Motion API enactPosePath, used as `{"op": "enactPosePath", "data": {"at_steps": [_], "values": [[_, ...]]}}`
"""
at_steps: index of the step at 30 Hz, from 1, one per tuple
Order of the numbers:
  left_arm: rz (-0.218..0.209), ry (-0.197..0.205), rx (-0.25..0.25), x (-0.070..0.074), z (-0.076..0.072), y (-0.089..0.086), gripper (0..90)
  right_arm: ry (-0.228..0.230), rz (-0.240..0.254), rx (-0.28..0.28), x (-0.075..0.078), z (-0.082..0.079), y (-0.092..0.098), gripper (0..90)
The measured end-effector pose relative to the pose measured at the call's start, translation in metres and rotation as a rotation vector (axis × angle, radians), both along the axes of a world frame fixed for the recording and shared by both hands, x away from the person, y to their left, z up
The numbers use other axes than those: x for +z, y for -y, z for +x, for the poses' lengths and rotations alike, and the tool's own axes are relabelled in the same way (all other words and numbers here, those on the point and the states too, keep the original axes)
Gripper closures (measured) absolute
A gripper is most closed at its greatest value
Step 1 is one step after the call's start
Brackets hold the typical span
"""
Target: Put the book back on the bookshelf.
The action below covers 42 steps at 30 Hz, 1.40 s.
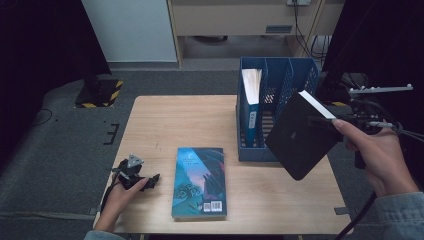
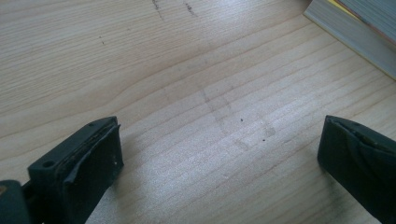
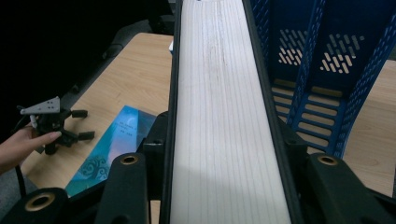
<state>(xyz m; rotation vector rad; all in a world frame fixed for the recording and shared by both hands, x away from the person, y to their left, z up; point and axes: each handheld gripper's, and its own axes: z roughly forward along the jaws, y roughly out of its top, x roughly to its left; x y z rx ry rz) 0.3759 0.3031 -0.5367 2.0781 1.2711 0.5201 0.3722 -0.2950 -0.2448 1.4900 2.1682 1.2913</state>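
– Black book (image 1: pixel 300 137) first: where do we have it?

– We hold it in the air at the bench's (image 1: pixel 165 120) right side, tilted, just in front of the blue file rack (image 1: pixel 280 85). Our right gripper (image 1: pixel 322 121) has its fingers (image 3: pixel 126 186) clamped on the book's two covers, the white page edge (image 3: pixel 219 116) running up between them in the right gripper view.

– And our left gripper (image 1: pixel 134 175)?

– It rests on the bench near the front left corner, our left hand (image 1: pixel 120 200) on it. Its fingers (image 2: pixel 79 168) stand wide apart with bare wood between them.

– What else is on the bench?

– A teal book (image 1: pixel 200 181) lies flat near the front edge, between the two grippers. One blue-spined book (image 1: pixel 251 100) stands in the rack's left slot.
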Motion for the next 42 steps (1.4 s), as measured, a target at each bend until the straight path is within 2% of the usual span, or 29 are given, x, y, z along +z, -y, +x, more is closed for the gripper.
{"op": "enactPosePath", "data": {"at_steps": [4, 8, 14, 15, 17, 28, 29, 32, 36, 42], "values": [[-0.001, 0.002, 0.0, 0.0, 0.0, 0.0, 0.0, -0.003, 0.013, -0.025, 0.005, 0.009, 0.003, 52.2], [0.002, 0.001, -0.003, 0.0, 0.0, 0.0, 0.0, -0.004, 0.004, -0.05, 0.007, 0.019, 0.007, 52.2], [-0.001, 0.002, -0.02, 0.0, 0.003, -0.001, 0.0, 0.003, -0.017, -0.096, 0.003, 0.027, 0.013, 52.1], [0.0, 0.002, -0.017, 0.0, 0.003, 0.0, 0.0, 0.009, -0.013, -0.124, 0.001, 0.03, 0.015, 52.1], [0.0, 0.002, -0.015, 0.0, 0.003, 0.0, 0.0, 0.018, -0.018, -0.138, 0.0, 0.032, 0.018, 52.2], [-0.001, 0.002, -0.015, 0.0, 0.003, 0.0, 0.0, 0.009, -0.034, -0.175, 0.008, 0.043, 0.028, 52.2], [0.0, 0.001, -0.013, 0.0, 0.003, 0.0, 0.0, 0.008, -0.041, -0.196, 0.008, 0.047, 0.03, 52.2], [0.0, 0.001, -0.015, 0.0, 0.003, 0.001, 0.0, 0.011, -0.058, -0.212, 0.007, 0.052, 0.032, 52.1], [0.0, 0.001, -0.015, 0.0, 0.003, 0.001, 0.0, -0.008, -0.051, -0.233, 0.004, 0.056, 0.038, 52.2], [-0.001, -0.001, -0.013, 0.0, 0.003, 0.001, 0.0, -0.011, -0.07, -0.248, -0.001, 0.062, 0.042, 52.2]]}}
